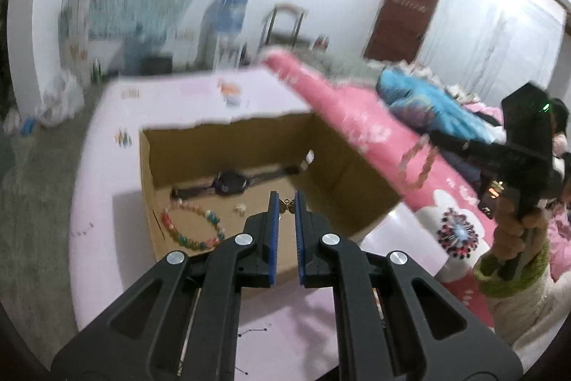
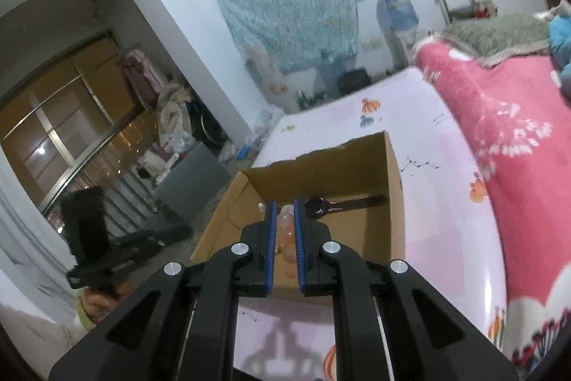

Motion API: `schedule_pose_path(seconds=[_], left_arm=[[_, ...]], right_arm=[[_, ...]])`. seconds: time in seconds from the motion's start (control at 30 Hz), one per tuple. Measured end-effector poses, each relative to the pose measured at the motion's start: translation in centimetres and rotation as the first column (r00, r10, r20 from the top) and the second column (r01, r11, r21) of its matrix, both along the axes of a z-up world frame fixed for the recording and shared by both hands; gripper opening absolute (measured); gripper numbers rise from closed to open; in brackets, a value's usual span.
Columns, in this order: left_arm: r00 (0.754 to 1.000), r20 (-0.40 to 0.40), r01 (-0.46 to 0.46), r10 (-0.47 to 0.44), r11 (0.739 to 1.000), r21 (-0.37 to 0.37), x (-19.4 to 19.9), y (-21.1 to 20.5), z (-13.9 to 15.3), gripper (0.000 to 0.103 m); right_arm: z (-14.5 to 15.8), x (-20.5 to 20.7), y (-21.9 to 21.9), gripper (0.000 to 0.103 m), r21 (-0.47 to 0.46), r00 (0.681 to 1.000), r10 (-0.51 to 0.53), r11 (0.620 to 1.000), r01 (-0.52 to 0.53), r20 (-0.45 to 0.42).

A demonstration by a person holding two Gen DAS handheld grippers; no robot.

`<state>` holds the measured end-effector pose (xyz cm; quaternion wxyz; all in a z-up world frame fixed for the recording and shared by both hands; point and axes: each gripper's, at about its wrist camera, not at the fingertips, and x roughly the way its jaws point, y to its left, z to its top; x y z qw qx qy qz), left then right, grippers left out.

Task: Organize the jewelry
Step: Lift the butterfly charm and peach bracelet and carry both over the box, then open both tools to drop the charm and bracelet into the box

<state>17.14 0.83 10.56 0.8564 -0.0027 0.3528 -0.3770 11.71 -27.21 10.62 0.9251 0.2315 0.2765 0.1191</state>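
In the left wrist view my left gripper (image 1: 286, 199) is shut on a small gold butterfly charm (image 1: 286, 206), above an open cardboard box (image 1: 357, 174). In the box lie a black watch (image 1: 232, 183) and a colourful bead bracelet (image 1: 192, 229). To the right, my right gripper (image 1: 437, 136) carries a pink bead bracelet (image 1: 415, 165) that hangs from its tips. In the right wrist view the right gripper (image 2: 284, 206) is shut on that pink bead bracelet (image 2: 287, 231), over the same box (image 2: 392, 202), with the watch (image 2: 321, 205) beyond.
The box stands on a bed with a pale pink printed sheet (image 1: 107, 166). A red-pink quilt (image 2: 517, 149) lies along the bed's right side, with a blue bundle (image 1: 421, 99) on it. A person's hand (image 1: 514, 231) and green cuff hold the right gripper. Floor clutter lies to the left.
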Motion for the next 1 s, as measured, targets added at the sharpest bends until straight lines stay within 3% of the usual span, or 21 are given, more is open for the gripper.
schedule_pose_path(seconds=[0.13,0.23,0.4,0.77,0.83,0.9,0.97,1.0], left_arm=[[0.986,-0.167,-0.018,0.028,0.998,0.061,4.9,-1.3,-4.2,0.008],[0.976,-0.213,-0.031,0.051,0.995,0.096,6.5,-1.8,-6.2,0.008],[0.956,-0.286,-0.035,0.068,0.992,0.119,7.7,-2.2,-8.1,0.008],[0.960,-0.258,-0.080,0.108,0.990,0.116,7.4,-1.2,-7.3,0.009],[0.964,-0.234,-0.102,0.124,0.990,0.102,7.1,-0.4,-6.5,0.010],[0.970,-0.196,-0.127,0.142,0.988,0.086,6.5,0.6,-5.4,0.023],[0.973,-0.140,-0.175,0.184,0.982,0.073,5.5,2.2,-4.0,0.050],[0.971,-0.111,-0.208,0.214,0.976,0.062,4.9,3.3,-3.2,0.055]], right_arm=[[-2.8,6.0,0.2,0.010,-0.047,0.984,0.026,0.998,-0.035,-0.175],[-5.3,9.5,0.6,0.010,-0.101,0.959,0.028,0.993,-0.059,-0.282],[-6.9,12.3,1.0,0.010,-0.185,0.932,0.003,0.980,-0.075,-0.362],[-5.1,10.6,-0.8,0.011,-0.210,0.954,-0.048,0.978,-0.016,-0.296],[-4.5,9.8,-1.4,0.016,-0.215,0.959,-0.071,0.977,0.011,-0.273],[-3.7,8.4,-2.2,0.029,-0.216,0.966,-0.104,0.975,0.052,-0.236],[-3.2,7.1,-3.1,0.045,-0.212,0.968,-0.138,0.973,0.093,-0.208],[-3.1,6.5,-3.6,0.049,-0.204,0.967,-0.155,0.972,0.114,-0.200]])
